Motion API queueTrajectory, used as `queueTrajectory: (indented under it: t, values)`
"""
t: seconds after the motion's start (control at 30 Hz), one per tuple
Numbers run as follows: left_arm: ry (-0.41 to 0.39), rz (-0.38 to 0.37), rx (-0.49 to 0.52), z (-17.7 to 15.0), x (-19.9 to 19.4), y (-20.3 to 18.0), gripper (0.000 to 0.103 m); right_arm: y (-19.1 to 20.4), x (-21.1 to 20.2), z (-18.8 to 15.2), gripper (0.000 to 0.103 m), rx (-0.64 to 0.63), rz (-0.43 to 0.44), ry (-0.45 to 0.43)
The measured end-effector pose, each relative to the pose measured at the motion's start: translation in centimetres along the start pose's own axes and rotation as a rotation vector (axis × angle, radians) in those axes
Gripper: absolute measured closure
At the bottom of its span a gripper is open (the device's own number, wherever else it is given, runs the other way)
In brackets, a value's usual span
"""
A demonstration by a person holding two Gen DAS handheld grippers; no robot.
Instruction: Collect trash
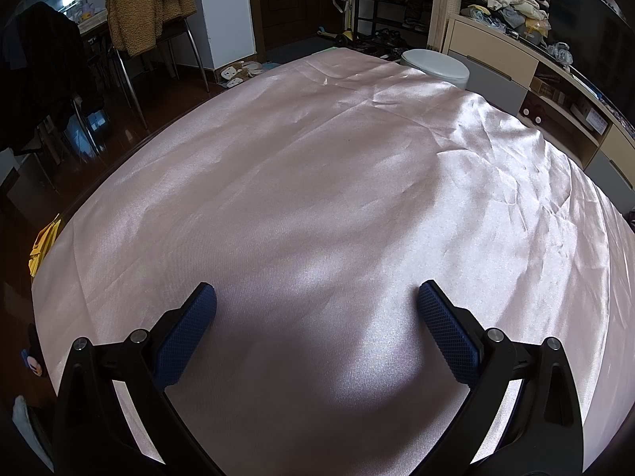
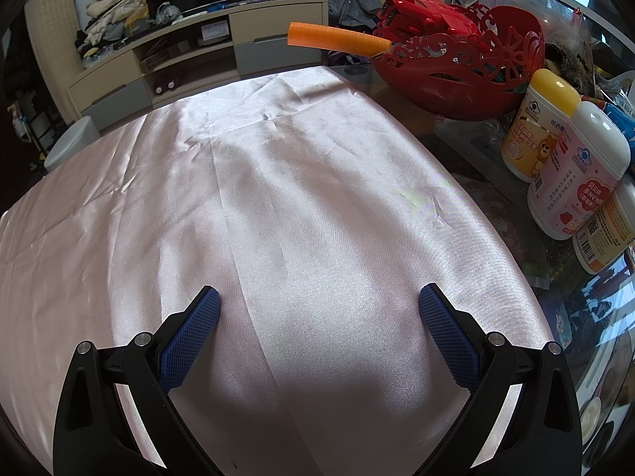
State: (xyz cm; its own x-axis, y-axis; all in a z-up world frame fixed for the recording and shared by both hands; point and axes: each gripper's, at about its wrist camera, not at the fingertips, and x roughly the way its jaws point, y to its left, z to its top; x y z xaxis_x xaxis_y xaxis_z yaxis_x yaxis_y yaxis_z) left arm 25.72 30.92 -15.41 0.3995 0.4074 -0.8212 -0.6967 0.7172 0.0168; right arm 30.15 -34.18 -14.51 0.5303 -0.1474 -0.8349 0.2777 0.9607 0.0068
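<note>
Hovering: 2 hand-held grippers, left [image 1: 315, 297] & right [image 2: 319, 299], both spread apart; 3 bottles [image 2: 577, 170].

One pink satin cloth [image 2: 278, 206] over the desk. Three labelled canisters at its right edge: one yellow-capped [image 2: 535, 127], one white-capped pink [image 2: 575, 174], one orange-labelled [image 2: 607, 234], partly cut off. One red openwork basket [image 2: 456, 75]. One orange handle [image 2: 337, 37]. One white round bin [image 1: 434, 65]. Two grippers, two blue fingers [image 1: 186, 337] each.
</note>
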Motion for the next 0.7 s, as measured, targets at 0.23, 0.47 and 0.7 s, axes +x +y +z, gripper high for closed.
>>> queueTrajectory:
  t: [0.23,0.47,0.7]
  values:
    - [0.0,-0.001,0.0,0.02,0.02,0.0,0.007,-0.02,-0.04,-0.04,0.002,0.0,0.0,0.0]
    - [0.0,-0.001,-0.005,0.02,0.03,0.17,0.007,0.01,0.04,0.05,0.002,0.0,0.0,0.0]
    - [0.0,0.005,-0.004,0.05,0.0,0.28,0.007,-0.01,-0.01,-0.01,0.002,0.0,0.0,0.0]
